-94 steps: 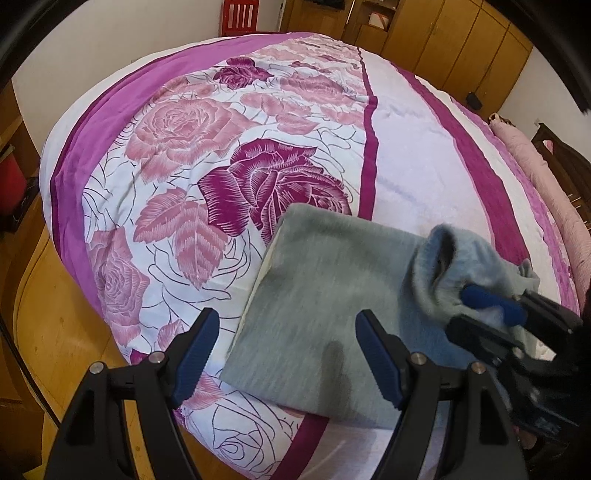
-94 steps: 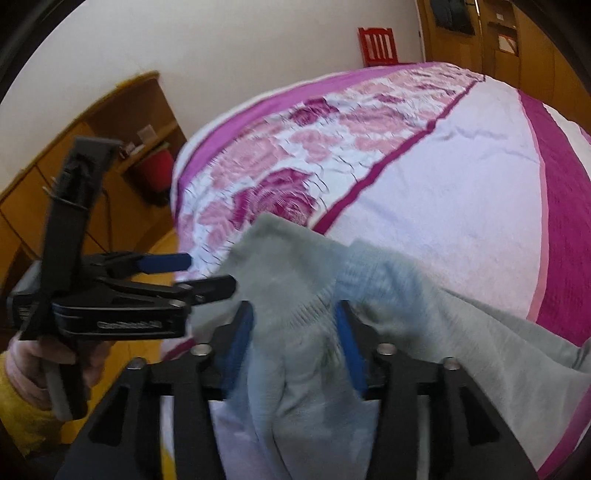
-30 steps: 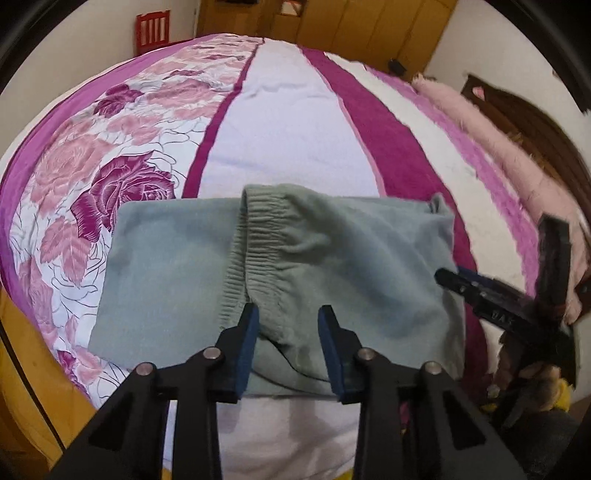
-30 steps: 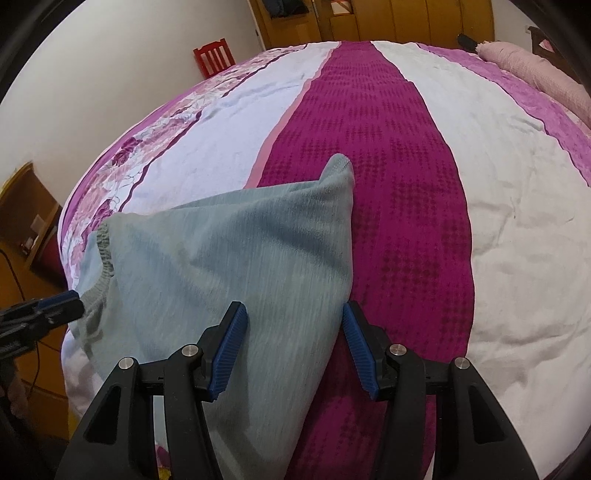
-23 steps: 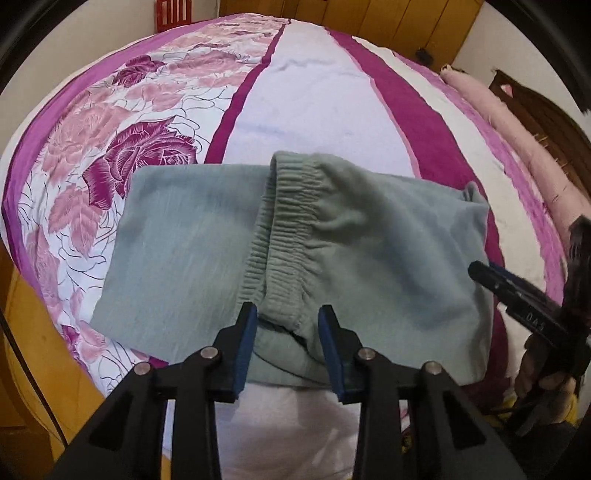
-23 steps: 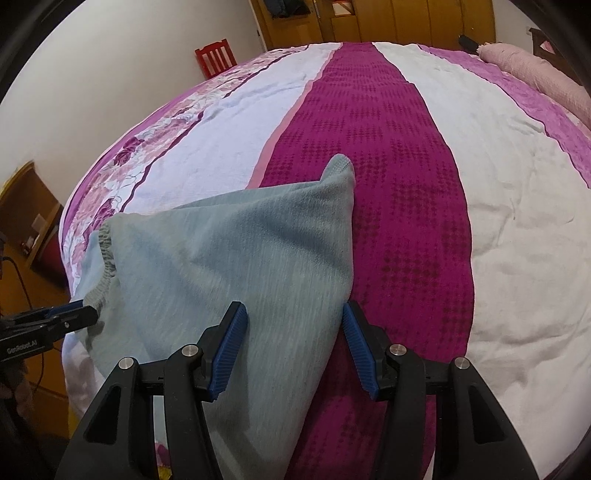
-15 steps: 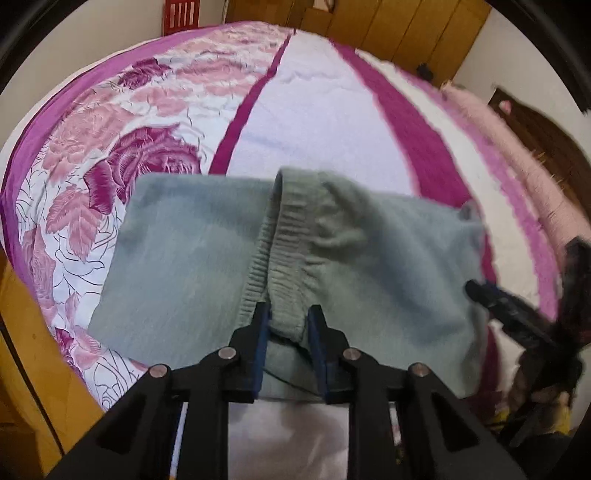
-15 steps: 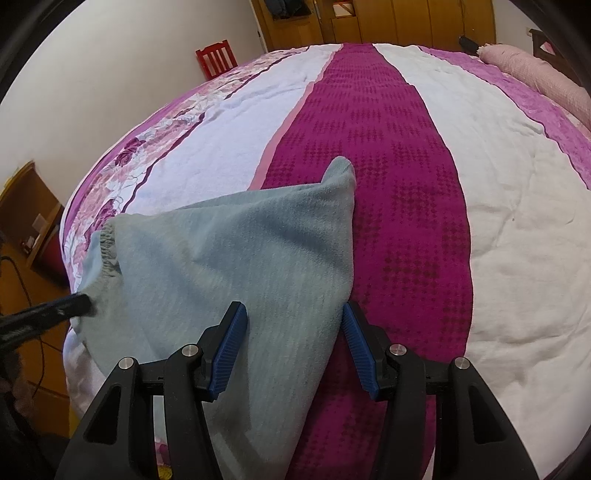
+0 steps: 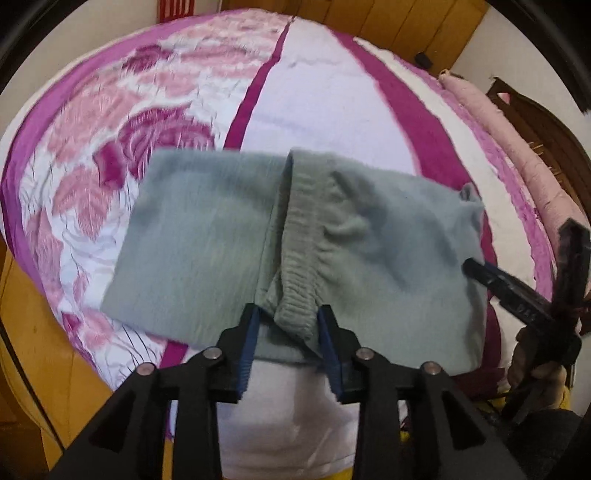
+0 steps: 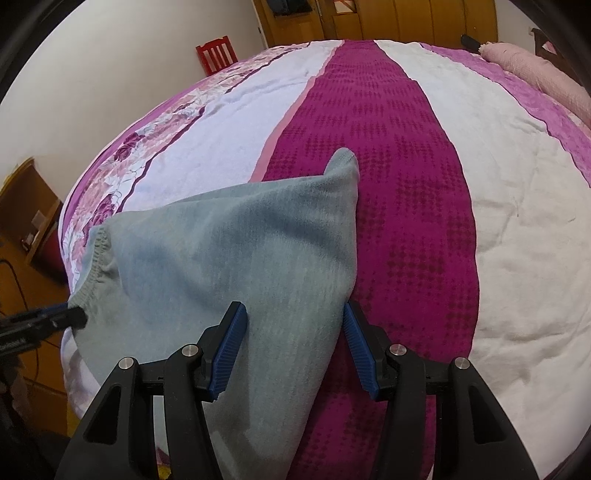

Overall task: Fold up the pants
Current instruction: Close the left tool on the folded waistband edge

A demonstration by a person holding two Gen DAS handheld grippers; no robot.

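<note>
Grey-green pants [image 9: 207, 236] lie folded across the near edge of the bed. Their ribbed elastic waistband [image 9: 299, 266] runs down the middle, bunched at its near end. My left gripper [image 9: 288, 325] is opening; that end sits between its blue pads, with a gap at the left pad. In the right wrist view the pants [image 10: 229, 251] fill my right gripper [image 10: 293, 325] from pad to pad, at their right edge. That gripper [image 9: 476, 267] shows at the pants' right side in the left wrist view. The left gripper's tip [image 10: 74, 314] meets the waistband [image 10: 98, 251].
The bed cover [image 10: 369, 147] has magenta, white and rose-print stripes. A pink rolled blanket [image 9: 517, 147] and a dark headboard [image 9: 535, 122] lie along the far right. Wooden floor [image 9: 22, 332] is at the left. A red chair [image 10: 216, 53] and wardrobes [image 10: 369, 18] stand behind.
The left jaws narrowed onto the waistband half a second ago and now stand wider again, with the waistband's end more bunched. The right gripper and its side of the pants have not moved.
</note>
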